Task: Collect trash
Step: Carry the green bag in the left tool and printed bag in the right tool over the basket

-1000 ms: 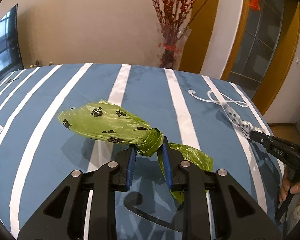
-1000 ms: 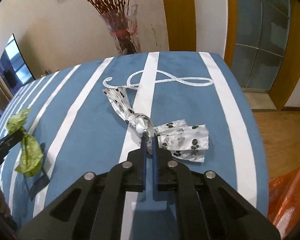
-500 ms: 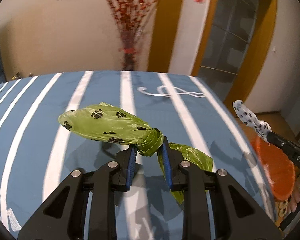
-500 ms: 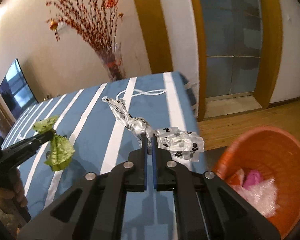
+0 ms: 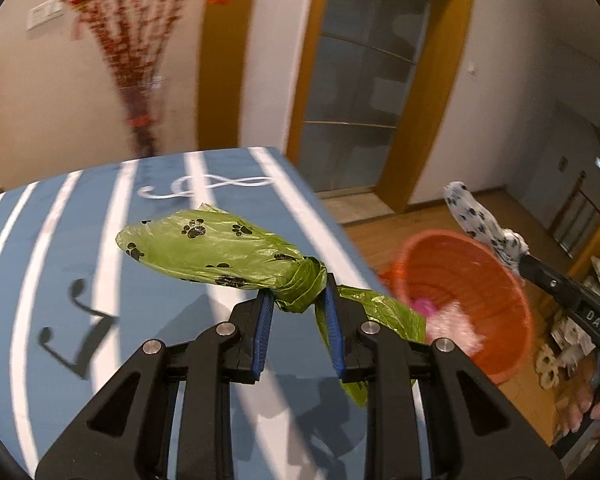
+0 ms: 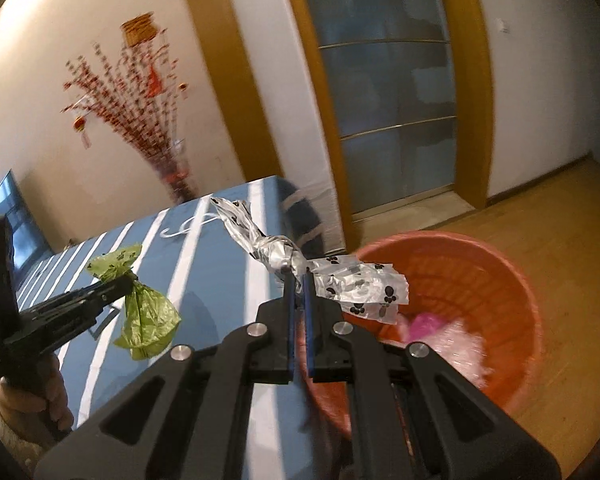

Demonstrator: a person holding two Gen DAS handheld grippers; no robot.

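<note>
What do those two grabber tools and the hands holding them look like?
Both the left gripper and the right gripper are matte black angular plastic frames with triangular cut-outs, silver bolt heads and blue ribbed pads lining the jaws. White "DAS" lettering marks the right one's side. The left hand is bare below a fuzzy beige sleeve.

Left wrist view is riding just behind the left gripper (image 5: 298, 300), facing forward and down over the blue striped table (image 5: 60, 264)'s far corner toward the orange basket (image 5: 464, 280) on the floor. Right wrist view is sitting close behind the right gripper (image 6: 297, 280), facing the basket (image 6: 480, 264) from nearer. Both are sharing table, basket, sliding door (image 6: 384, 92), each other's gripper.
</note>
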